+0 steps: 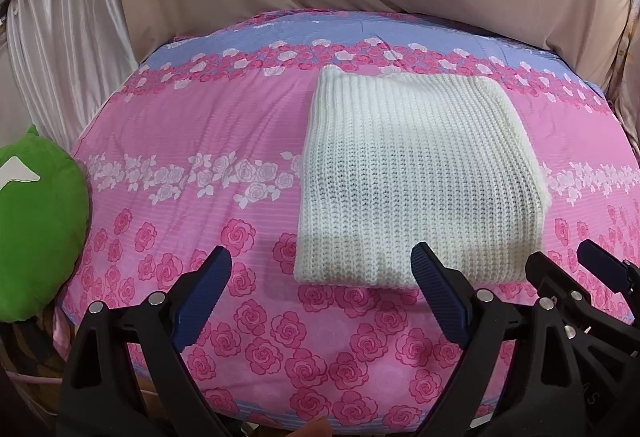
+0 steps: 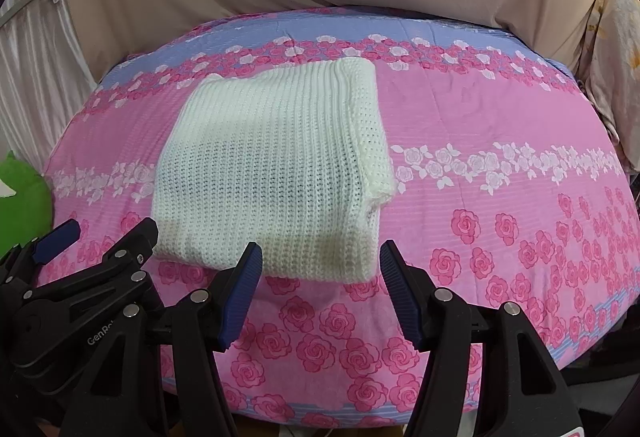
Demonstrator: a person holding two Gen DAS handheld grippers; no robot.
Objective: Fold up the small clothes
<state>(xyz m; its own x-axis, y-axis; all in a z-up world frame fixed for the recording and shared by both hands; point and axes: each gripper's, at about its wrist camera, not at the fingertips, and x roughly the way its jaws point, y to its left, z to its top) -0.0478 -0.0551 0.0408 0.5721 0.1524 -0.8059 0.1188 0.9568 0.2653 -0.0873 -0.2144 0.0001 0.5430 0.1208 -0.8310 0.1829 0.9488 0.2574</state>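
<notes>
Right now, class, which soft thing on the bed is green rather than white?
The green plush cushion at the bed's left edge; the knitted garment lies folded, white and ribbed, on the rose-print cover.

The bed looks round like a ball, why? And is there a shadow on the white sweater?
Left wrist view: the fisheye lens bends the bedspread into a dome. Both views: the white sweater is dimmer, shadowed, along its near edge. Right wrist view: sharp, no glare.

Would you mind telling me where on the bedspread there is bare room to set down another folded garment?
On the floral bedspread, bare room lies between the white knitted garment and the green plush toy, and right of the garment toward the bed's edge. The near strip is crowded by the left gripper and right gripper.
</notes>
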